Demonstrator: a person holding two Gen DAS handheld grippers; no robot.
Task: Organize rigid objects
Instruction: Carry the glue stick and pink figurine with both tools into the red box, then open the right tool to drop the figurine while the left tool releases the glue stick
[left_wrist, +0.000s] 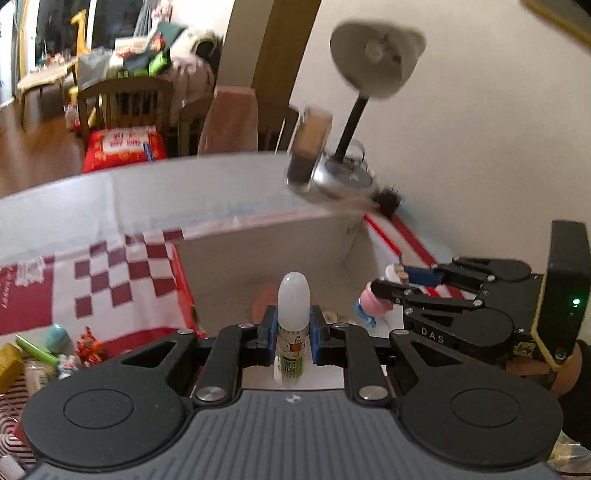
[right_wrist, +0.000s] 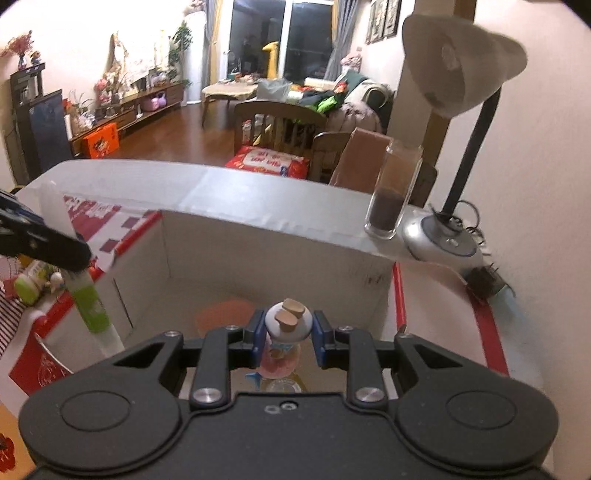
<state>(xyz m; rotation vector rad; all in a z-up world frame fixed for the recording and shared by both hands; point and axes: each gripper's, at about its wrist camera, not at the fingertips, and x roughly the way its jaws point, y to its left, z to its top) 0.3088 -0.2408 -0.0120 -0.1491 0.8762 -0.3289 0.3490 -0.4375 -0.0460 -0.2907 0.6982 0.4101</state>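
Left gripper (left_wrist: 293, 334) jaws clamping capped tube (left_wrist: 293, 314), right gripper (right_wrist: 289, 341) jaws clamping figurine (right_wrist: 284, 339), "DAS" lettering

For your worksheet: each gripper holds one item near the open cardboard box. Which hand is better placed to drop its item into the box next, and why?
Right, probably. The right gripper holds the pink figurine already over the cardboard box interior. The left gripper, gripping the glue stick, sits nearer the box's side wall.

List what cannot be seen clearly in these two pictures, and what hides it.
- Box floor: both views, mostly covered by the hand-held grippers' bodies.
- Glue stick label: left wrist view, too small to read; its base is hidden behind the left hand-held gripper.
- Small figurine: right wrist view, its lower part is hidden by the right hand-held gripper.
- Glass jar and lamp: left wrist view, motion-blurred.
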